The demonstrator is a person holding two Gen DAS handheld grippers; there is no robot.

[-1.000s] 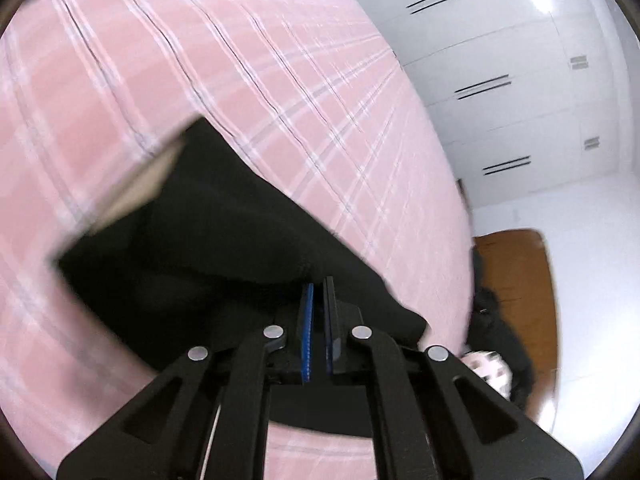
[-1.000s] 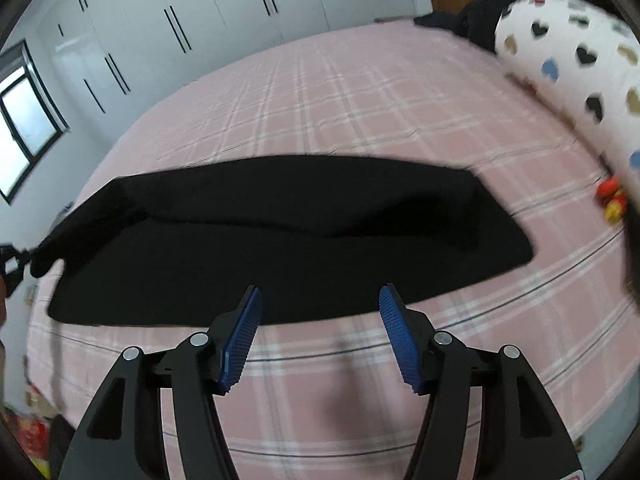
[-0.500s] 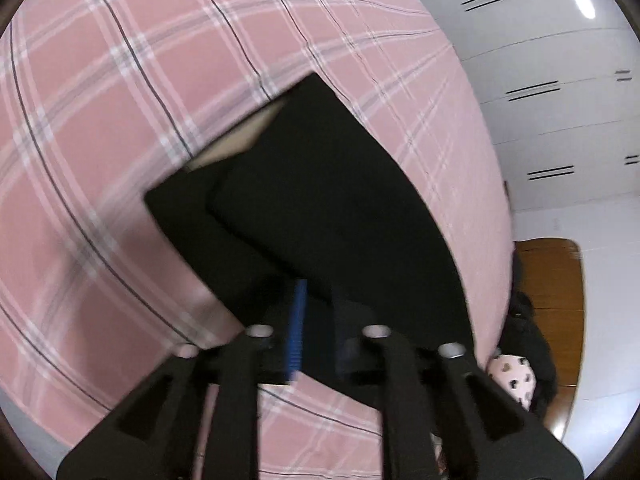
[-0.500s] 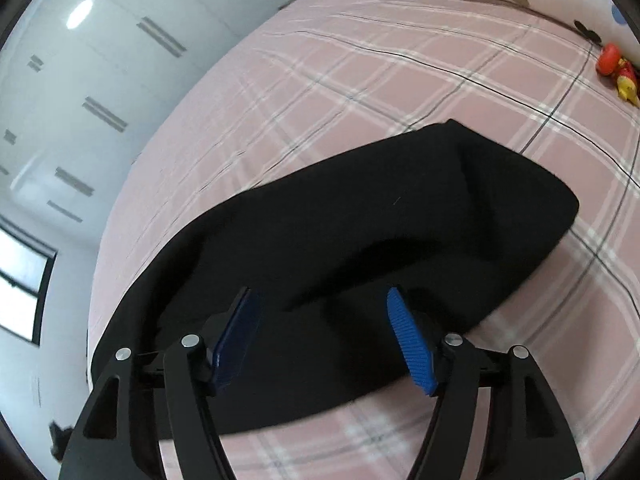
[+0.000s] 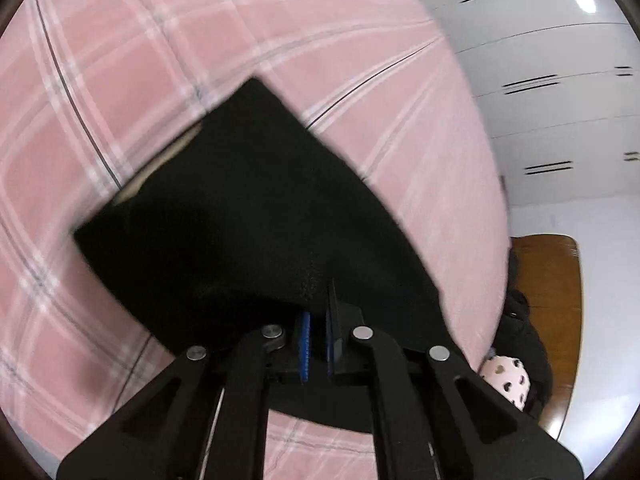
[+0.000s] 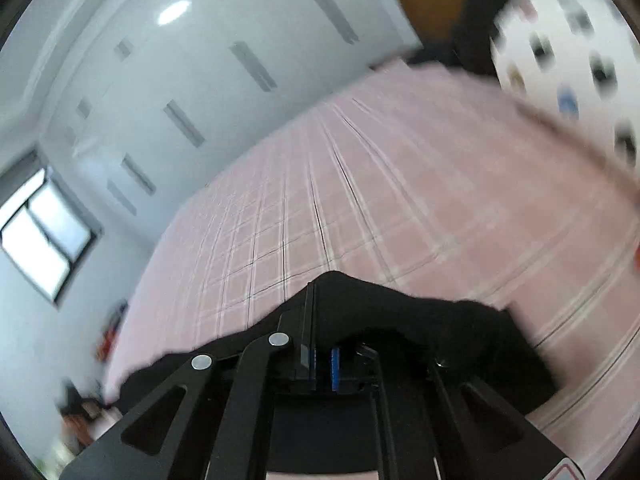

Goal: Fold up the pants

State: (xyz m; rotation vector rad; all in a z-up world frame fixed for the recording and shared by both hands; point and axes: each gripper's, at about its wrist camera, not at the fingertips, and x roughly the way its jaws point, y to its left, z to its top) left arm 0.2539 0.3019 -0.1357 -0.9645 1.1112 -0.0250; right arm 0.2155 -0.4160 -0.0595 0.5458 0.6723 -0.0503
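Note:
Black pants [image 5: 248,216] lie on a pink plaid bed sheet [image 5: 120,60]. In the left wrist view my left gripper [image 5: 316,312] is shut on the near edge of the pants, whose squared end with a pale inner lining points away. In the right wrist view my right gripper [image 6: 320,320] is shut on another bunched part of the black pants [image 6: 460,332], with the cloth draped over its fingers. The fingertips of both grippers are partly hidden by the cloth.
A white pillow with heart print [image 6: 572,52] lies at the far right of the bed, also seen small in the left wrist view [image 5: 506,376]. White wardrobe doors [image 6: 200,80] stand behind the bed. A window [image 6: 44,236] is at the left. A wooden headboard [image 5: 552,280] is at the right.
My right gripper has dropped onto the pants and closed on them; it was open above them before. My left gripper stays shut on the cloth and has swung with it.

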